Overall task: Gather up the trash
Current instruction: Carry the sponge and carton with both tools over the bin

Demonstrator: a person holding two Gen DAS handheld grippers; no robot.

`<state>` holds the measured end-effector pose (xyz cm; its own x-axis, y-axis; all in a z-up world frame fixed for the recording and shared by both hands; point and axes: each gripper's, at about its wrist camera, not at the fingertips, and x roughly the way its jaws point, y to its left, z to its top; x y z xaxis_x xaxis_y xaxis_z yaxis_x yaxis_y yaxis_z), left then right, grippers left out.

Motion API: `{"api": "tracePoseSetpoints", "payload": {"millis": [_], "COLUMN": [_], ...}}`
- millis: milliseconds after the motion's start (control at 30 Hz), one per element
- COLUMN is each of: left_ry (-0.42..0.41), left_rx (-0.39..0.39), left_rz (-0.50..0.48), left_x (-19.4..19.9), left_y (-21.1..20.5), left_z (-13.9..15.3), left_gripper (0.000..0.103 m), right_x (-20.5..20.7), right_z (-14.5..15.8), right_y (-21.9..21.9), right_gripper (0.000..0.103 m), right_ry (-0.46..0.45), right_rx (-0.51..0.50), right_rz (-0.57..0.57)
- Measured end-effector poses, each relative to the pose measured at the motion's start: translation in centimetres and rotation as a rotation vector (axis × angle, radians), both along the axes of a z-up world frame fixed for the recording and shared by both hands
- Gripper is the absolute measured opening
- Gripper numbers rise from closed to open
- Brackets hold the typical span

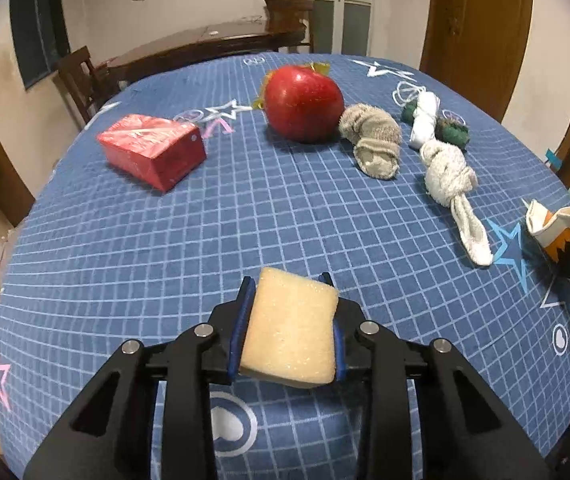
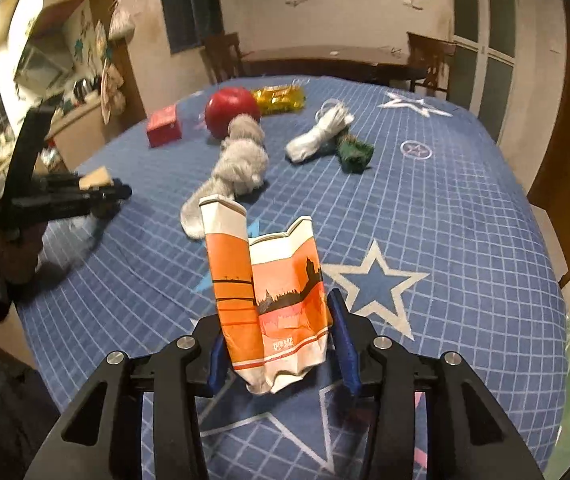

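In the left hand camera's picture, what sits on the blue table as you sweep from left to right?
Red box → red apple → tan sock → knotted white sock → crushed orange paper cup, held at the far right edge. In front, the left gripper holds a yellow sponge.

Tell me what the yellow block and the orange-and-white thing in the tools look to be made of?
The yellow block looks like sponge foam: matte, with a pitted, porous face, pinched in the left tool. The orange-and-white thing seems to be thin printed paper or card, probably a crumpled cup or carton: creased walls, slight sheen, held in the right tool.
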<state>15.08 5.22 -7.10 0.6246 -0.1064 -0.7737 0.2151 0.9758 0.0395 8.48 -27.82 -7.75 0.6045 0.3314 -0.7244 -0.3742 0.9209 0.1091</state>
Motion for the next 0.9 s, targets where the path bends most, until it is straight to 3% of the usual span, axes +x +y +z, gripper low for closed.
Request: {"api": "tracePoseSetpoints", "payload": {"millis": [300,567,900], "left_ry": [-0.135,-0.249,-0.274], "left_rx": [0.066,0.104,0.059], "left_rz": [0.000,-0.191,-0.411], "left_x": [-0.8,-1.9,-2.9], "left_y": [-4.8,-15.1,-26.8], "left_z": [4.9,8.7,10.7], "left_gripper": [0.031,0.031,0.031], "right_x": [-1.0,-3.5,-8.3], "right_z": [3.1,7.8,11.1], "right_y": [-1.4,-6.8,-15.6], "right_gripper": [0.045,0.045,0.045], "right_ry": [-0.083,-0.162,-0.194], "right_rx": [0.040,-0.015,-0.101], "right_rz": [-0.117,-0.268,-0.457]}}
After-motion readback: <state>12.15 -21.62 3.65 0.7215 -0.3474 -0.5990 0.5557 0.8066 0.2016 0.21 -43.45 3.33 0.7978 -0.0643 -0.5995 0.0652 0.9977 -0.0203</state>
